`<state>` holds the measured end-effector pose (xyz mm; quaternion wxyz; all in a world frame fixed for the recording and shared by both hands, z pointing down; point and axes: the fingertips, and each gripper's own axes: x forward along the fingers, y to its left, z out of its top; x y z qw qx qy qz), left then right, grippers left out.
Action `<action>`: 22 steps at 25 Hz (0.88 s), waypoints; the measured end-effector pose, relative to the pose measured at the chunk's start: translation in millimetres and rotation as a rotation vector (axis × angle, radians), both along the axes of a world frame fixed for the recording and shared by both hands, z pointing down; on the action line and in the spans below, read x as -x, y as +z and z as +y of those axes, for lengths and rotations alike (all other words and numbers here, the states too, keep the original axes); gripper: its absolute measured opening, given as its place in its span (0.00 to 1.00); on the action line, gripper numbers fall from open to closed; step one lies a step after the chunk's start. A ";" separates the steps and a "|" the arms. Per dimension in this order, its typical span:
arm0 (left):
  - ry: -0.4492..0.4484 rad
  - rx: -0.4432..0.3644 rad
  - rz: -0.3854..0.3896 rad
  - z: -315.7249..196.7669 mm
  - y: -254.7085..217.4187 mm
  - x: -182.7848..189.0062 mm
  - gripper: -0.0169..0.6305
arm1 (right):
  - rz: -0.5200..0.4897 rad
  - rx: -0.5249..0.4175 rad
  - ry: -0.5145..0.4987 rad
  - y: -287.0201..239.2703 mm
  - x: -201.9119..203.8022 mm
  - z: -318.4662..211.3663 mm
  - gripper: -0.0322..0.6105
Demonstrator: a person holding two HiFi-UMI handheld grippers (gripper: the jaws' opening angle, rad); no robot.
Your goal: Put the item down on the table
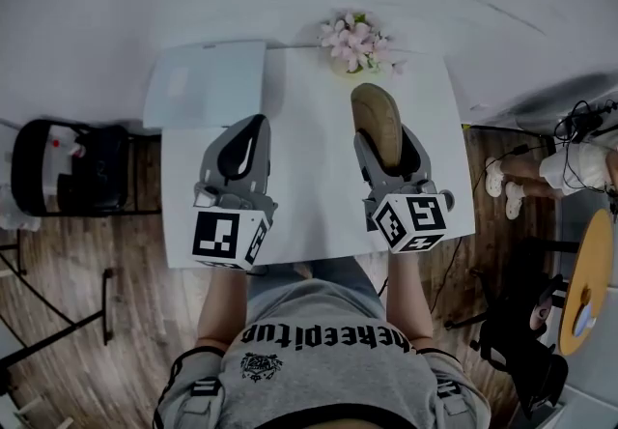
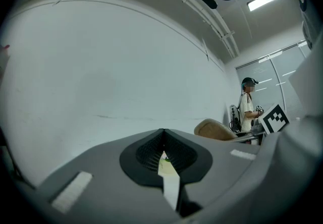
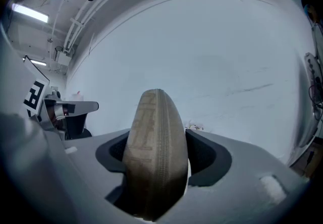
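Head view: above the white tabletop (image 1: 309,214), the right tool (image 1: 384,149) holds a tan, oval, ribbed fabric item (image 1: 375,116) that points toward pink flowers (image 1: 355,41), with the left tool (image 1: 241,152) alongside. Left gripper view: the left tool (image 2: 162,155) has its jaws pressed together with nothing between them. Right gripper view: the right tool (image 3: 157,152) grips the item on both sides, so by my judgement lowering it and letting go are not yet done.

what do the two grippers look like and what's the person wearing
Both the left gripper and right gripper are grey moulded shells tapering to two jaws lined with black ribbed pads. Each carries a white cube printed with black square markers. The person wears a grey t-shirt with black lettering and dark-trimmed sleeves.
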<state>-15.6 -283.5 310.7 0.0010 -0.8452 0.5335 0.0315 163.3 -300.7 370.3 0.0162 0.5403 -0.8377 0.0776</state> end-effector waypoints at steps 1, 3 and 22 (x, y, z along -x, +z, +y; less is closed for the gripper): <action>-0.009 0.001 -0.001 0.2 0.7 0.2 0.05 | 0.003 0.011 -0.010 3.5 0.5 -2.2 0.49; -0.029 0.005 -0.003 0.3 2.5 1.0 0.05 | 0.012 0.034 -0.028 11.8 1.8 -6.6 0.49; -0.214 0.046 -0.006 12.3 19.8 12.6 0.05 | 0.095 0.263 -0.176 101.5 11.8 -37.5 0.49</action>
